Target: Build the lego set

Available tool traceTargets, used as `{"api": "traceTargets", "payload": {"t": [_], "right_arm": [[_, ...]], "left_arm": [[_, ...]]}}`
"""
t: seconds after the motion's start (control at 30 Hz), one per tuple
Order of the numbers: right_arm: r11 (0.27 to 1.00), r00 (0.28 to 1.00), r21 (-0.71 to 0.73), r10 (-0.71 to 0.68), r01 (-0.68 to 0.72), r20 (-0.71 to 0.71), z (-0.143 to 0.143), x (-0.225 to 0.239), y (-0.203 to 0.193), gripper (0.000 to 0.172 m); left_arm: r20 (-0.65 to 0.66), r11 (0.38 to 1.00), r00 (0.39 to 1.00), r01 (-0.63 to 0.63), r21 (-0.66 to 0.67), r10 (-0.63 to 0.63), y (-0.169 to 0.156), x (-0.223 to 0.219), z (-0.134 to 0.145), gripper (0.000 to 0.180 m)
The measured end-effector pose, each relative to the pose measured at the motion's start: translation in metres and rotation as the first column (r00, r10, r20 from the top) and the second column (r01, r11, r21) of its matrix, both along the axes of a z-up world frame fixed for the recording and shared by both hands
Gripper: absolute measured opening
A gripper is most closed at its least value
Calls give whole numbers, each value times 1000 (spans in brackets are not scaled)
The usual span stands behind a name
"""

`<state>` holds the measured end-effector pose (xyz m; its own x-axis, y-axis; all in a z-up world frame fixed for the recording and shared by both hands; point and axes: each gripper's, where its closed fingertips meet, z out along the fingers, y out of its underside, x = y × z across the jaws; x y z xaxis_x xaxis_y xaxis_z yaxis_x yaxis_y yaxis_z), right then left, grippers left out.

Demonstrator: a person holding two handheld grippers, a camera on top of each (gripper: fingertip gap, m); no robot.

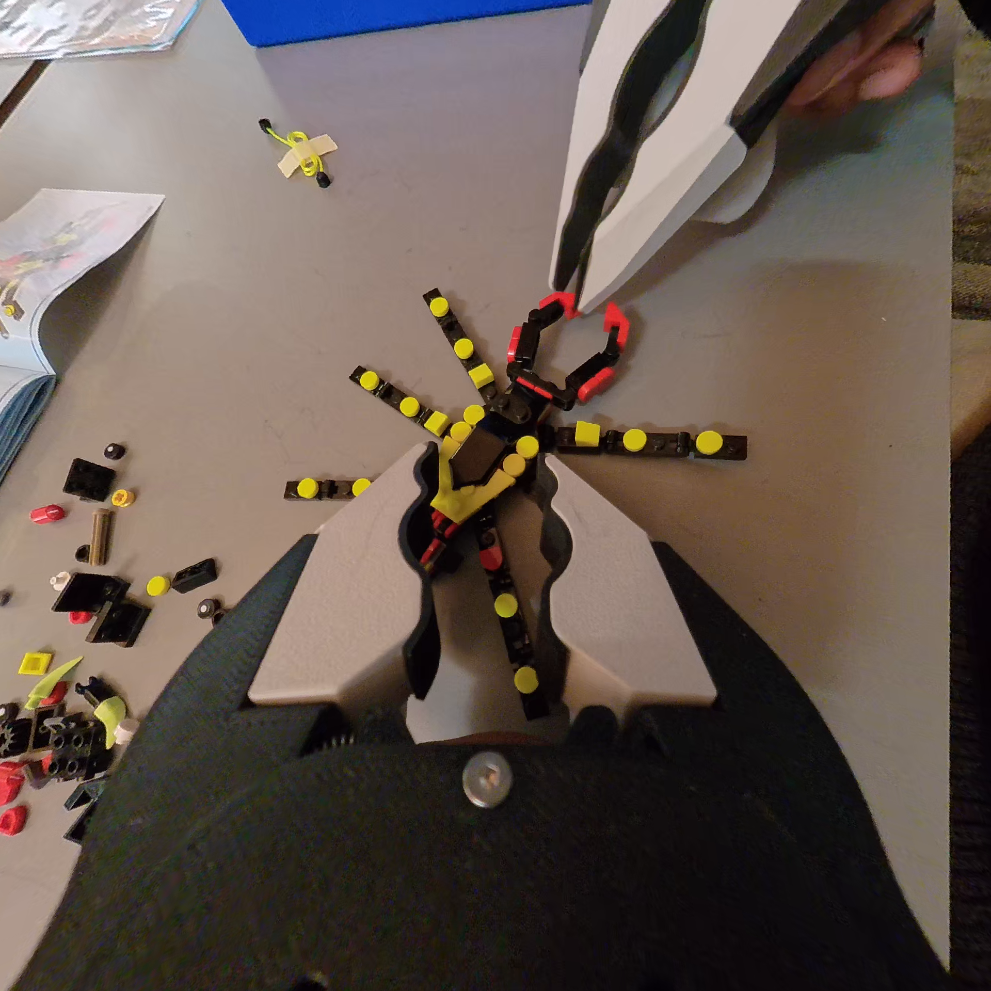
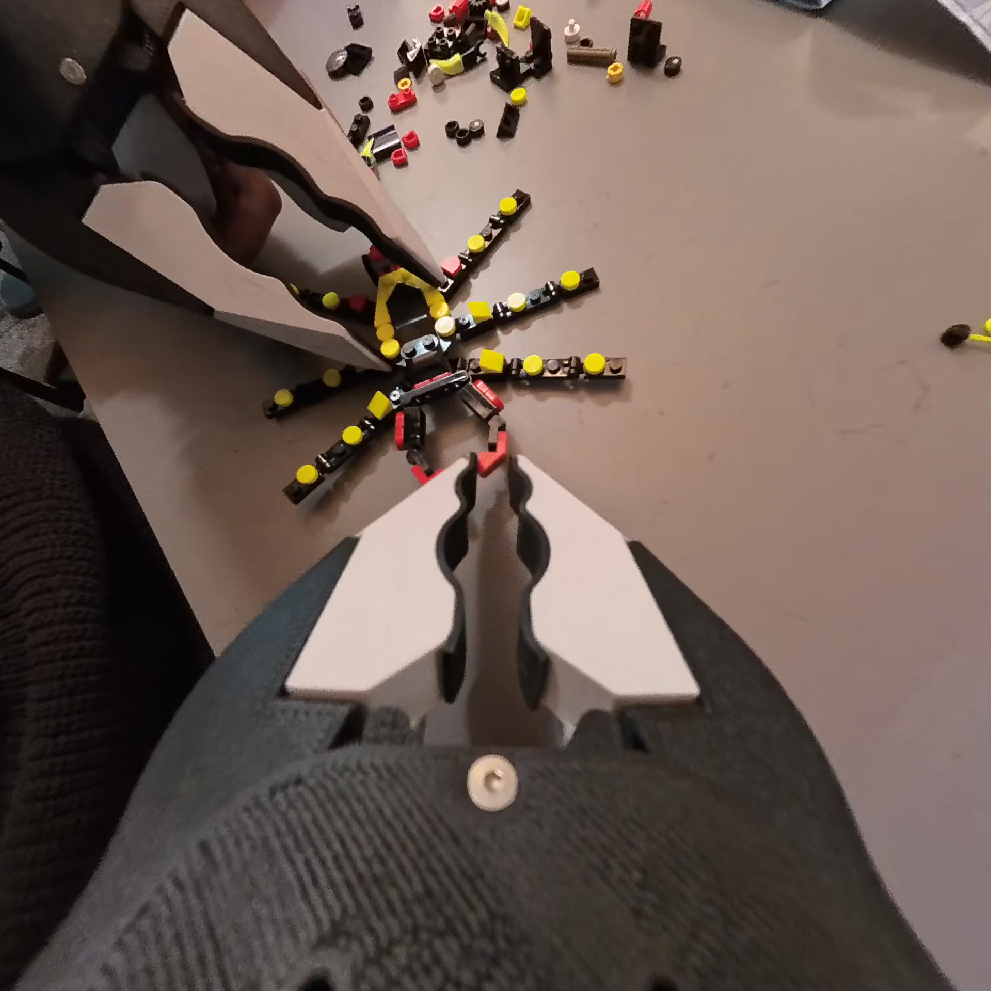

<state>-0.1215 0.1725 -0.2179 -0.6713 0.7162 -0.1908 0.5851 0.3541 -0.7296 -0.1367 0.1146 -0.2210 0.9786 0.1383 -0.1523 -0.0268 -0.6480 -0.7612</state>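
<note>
Left gripper [image 1: 485, 456]: jaws part open and clamped on the spider [image 1: 477, 466]. 1 pad sits on each flank of the yellow-black body, and both look pressed in. 1 rear leg runs back between my fingers.

Right gripper [image 2: 490, 465]: jaws nearly closed on the red tip [image 2: 494, 457] of 1 pincer. The pads look to touch it on both sides, only at the very ends of the fingers.

The spider lies flat on the grey table [image 1: 751, 590], legs [image 1: 649, 442] splayed out. The head and the 2 pincers point toward my right jaws, the body toward my left.

Handling, my guess: a light, hard plastic brick build. The legs and pincers are hinged chains, so they swing and may pop off under pull or twist. The smooth tiles are slippery. The body is the stiffest part and the best hold. The tip grip is thin and could slip.

Loose bricks [image 1: 91, 590] and a booklet [image 1: 64, 257] lie well off to my left.
</note>
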Motion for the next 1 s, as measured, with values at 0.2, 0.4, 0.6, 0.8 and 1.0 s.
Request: {"api": "traceTargets", "payload": {"t": [0.2,0.4,0.6,0.8,1.0], "right_arm": [[992,998,-114,-63,62,-4,16,-8,10,13],[999,1000,-32,4,-4,-1,3,0,-2,15],[1000,1000,13,11,-11,-12,-1,0,-1,8],[1000,1000,15,17,-17,-13,-1,1,0,6],[1000,1000,21,10,-10,-16,-1,-1,1,5]], "left_arm": [[-1,1000,1000,0,0,0,0,0,0,33],[0,1000,1000,1,0,-1,0,0,0,33],[-1,1000,1000,0,0,0,0,0,0,33],[-1,1000,1000,1,0,-1,0,0,0,33],[-2,1000,1000,8,0,-8,0,1,0,33]]}}
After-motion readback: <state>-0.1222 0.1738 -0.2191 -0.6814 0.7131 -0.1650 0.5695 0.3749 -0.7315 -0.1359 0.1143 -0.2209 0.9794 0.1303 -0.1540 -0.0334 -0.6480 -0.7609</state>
